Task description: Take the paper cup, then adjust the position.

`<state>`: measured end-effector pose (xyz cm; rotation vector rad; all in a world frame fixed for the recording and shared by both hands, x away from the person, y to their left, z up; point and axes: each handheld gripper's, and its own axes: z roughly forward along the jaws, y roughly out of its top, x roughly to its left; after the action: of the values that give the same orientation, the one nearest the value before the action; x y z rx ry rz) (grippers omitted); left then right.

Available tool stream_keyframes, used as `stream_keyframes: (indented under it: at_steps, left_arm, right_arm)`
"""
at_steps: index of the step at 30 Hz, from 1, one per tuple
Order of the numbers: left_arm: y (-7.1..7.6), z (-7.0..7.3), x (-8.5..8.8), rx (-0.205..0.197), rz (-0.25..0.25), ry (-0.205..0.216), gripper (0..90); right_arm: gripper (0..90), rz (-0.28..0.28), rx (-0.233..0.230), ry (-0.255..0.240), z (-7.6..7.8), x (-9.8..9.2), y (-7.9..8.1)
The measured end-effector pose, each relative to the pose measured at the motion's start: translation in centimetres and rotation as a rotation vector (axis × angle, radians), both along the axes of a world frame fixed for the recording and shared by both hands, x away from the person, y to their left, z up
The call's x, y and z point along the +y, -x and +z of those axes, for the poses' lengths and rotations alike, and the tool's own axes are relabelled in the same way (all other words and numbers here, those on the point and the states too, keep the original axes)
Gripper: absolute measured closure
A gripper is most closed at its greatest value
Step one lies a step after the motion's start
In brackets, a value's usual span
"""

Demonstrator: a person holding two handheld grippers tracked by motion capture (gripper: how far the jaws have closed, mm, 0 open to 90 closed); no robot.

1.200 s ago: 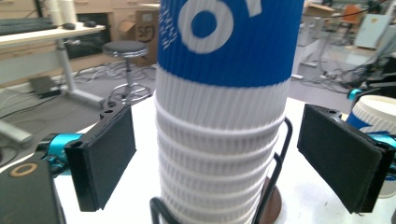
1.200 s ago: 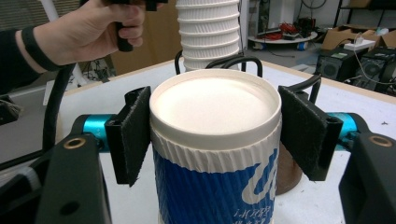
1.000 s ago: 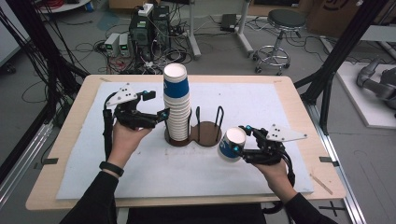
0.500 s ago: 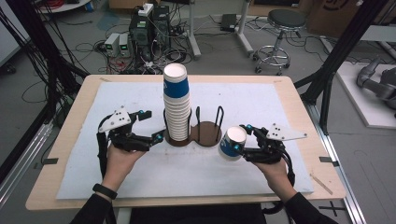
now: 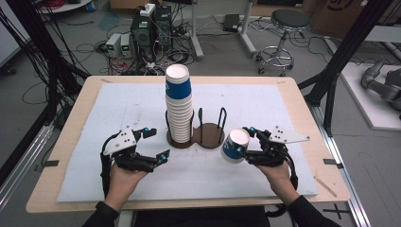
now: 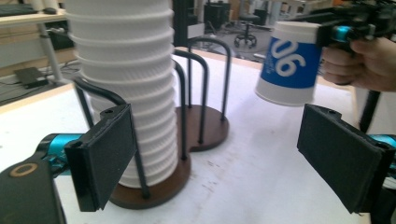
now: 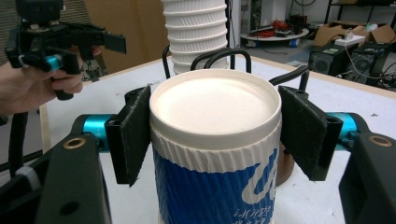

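Workshop bench, white mat (image 5: 142, 104) over wood. Two-bay wooden cup holder (image 5: 201, 137) at centre: left bay carries tall stack of paper cups (image 5: 179, 106), wire hoops keeping it upright; right bay vacant. Right gripper (image 5: 253, 144) clamps one blue-and-white paper cup (image 5: 235, 145) at its rim, just beside the vacant bay, likely its destination. Left gripper (image 5: 153, 145) spread wide, holding nothing, near the stack.

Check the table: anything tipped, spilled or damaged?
Nothing stands out. The tall stack of white-and-blue paper cups stands upright in the dark wire-and-wood holder; the right gripper holds one blue-and-white cup, tilted but intact.
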<state>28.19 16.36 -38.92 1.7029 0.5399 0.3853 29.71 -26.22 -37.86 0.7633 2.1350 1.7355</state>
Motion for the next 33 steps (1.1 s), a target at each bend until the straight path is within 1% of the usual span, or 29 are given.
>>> stream_keyframes:
  at_steps: [4,5,7,8,11,12,15,17,20,21,25,28,30,32,33]
  left_arm:
    - [-0.1,-0.9,-0.2,0.031,0.002,-0.003,11.4]
    - [-0.2,-1.1,-0.2,0.036,0.004,-0.001,11.4]
    - [-0.4,-1.2,-0.4,0.034,-0.001,-0.013,11.4]
    - [-0.5,-1.2,-0.5,0.032,-0.001,-0.025,11.4]
    - [-0.7,-1.0,-0.9,0.028,-0.011,-0.012,11.4]
    - [-0.7,-1.0,-1.0,0.024,-0.012,-0.016,11.4]
    - [-0.8,-1.3,-1.5,0.034,-0.035,-0.02,11.4]
    - [-0.9,-1.3,-1.7,0.037,-0.046,-0.032,11.4]
    - [-0.7,-1.4,-2.0,0.033,-0.081,-0.032,11.4]
    - [-0.7,-1.4,-2.1,0.036,-0.085,-0.028,11.4]
    - [-0.6,-1.6,-2.7,0.049,-0.118,-0.034,11.4]
    - [-0.4,-1.6,-3.1,0.051,-0.149,-0.035,11.4]
    - [-0.3,-1.6,-3.5,0.06,-0.181,-0.048,11.4]
    - [0.0,-1.5,-4.0,0.058,-0.19,-0.068,11.4]
    - [0.0,-1.5,-4.2,0.056,-0.194,-0.068,11.4]
  right_arm:
    - [30.4,0.001,0.003,0.004,-0.2,0.1,0.0]
    - [30.4,0.0,-0.003,0.008,-0.2,0.2,0.0]
    - [30.4,-0.004,-0.003,0.013,-0.2,0.2,0.1]
    - [30.4,-0.008,-0.012,0.017,-0.2,0.1,0.1]
    - [30.4,-0.014,-0.01,0.01,-0.2,0.0,0.2]
    - [30.4,-0.018,-0.012,0.01,-0.1,-0.1,0.2]
    - [30.4,-0.018,-0.017,0.003,-0.1,-0.3,0.3]
    - [30.4,-0.015,-0.015,-0.003,0.0,-0.3,0.3]
    - [30.4,0.0,-0.014,-0.011,0.0,-0.3,0.2]
    - [30.4,0.004,-0.016,-0.013,0.0,-0.3,0.2]
    - [30.4,0.028,-0.015,-0.027,0.0,-0.3,0.2]
    - [30.4,0.041,-0.027,-0.028,0.1,-0.1,0.2]
    - [30.4,0.058,-0.027,-0.03,0.2,0.0,0.3]
    - [30.4,0.066,-0.042,-0.018,0.2,0.3,0.4]
    - [30.4,0.073,-0.04,-0.023,0.2,0.4,0.5]
